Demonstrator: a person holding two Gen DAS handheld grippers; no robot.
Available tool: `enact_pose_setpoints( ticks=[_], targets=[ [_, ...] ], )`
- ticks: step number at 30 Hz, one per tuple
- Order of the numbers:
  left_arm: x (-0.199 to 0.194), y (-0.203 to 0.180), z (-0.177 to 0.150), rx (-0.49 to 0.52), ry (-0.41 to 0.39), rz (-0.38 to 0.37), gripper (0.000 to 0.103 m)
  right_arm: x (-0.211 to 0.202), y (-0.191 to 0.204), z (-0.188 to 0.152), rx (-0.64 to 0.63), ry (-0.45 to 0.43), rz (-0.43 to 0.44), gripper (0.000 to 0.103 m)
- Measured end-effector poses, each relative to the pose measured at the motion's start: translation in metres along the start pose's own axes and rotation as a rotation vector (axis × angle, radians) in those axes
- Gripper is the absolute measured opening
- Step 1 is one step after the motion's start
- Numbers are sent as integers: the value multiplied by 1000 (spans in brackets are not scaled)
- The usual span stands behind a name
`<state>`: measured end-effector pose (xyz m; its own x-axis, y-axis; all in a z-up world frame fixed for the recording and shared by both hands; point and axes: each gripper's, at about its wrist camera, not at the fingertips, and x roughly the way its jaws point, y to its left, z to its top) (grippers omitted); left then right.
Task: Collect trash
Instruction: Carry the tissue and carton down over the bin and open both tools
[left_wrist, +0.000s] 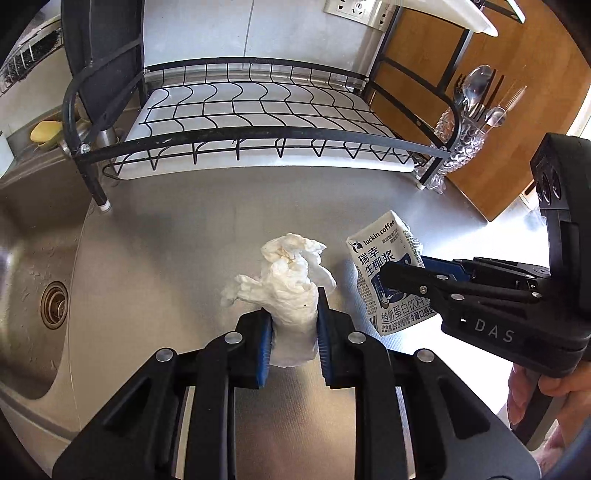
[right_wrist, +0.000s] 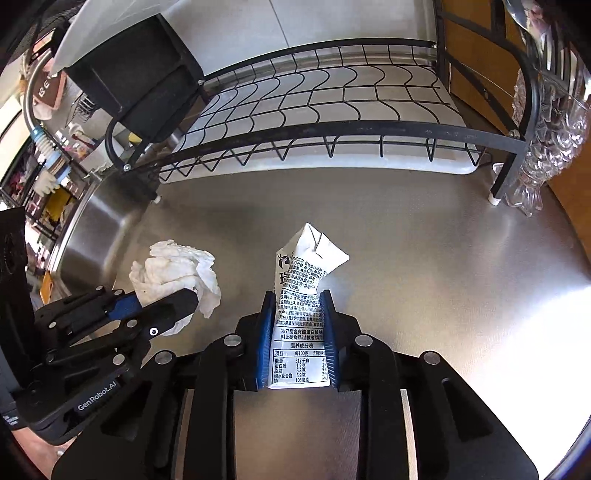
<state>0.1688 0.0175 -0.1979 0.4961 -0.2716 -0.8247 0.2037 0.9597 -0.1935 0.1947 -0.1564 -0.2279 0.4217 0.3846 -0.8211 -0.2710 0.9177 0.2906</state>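
Between the left gripper's (left_wrist: 294, 332) jaws, the lower sides of the crumpled tissue (left_wrist: 291, 288) are hidden behind the blue pads. The right gripper (right_wrist: 297, 336) likewise covers the side edges of the coconut milk carton (right_wrist: 301, 314), and its small print beyond the jaws is too fine to read. Left of the jaws, the sink (left_wrist: 33, 280) is cut off by the frame edge.

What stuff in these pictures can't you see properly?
- Crumpled white paper tissue: its lower sides are hidden behind the left gripper pads in the left wrist view.
- Flattened white Luckin Coffee drink carton: whether it is empty cannot be told; the right gripper covers its sides.
- Clear glass cutlery holder: cut off by the right wrist view's edge.
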Motion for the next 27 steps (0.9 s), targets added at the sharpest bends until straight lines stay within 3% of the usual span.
enact_pose_setpoints(
  ticks=[13,27],
  targets=[
    [-64,-15,-74,28,-16,-56,19,-49,32,-77,50,-46,-59,25],
    [-124,-48,-182,64,-16,-125,19,-123,51,-201,131,-132,-126,25]
  ],
)
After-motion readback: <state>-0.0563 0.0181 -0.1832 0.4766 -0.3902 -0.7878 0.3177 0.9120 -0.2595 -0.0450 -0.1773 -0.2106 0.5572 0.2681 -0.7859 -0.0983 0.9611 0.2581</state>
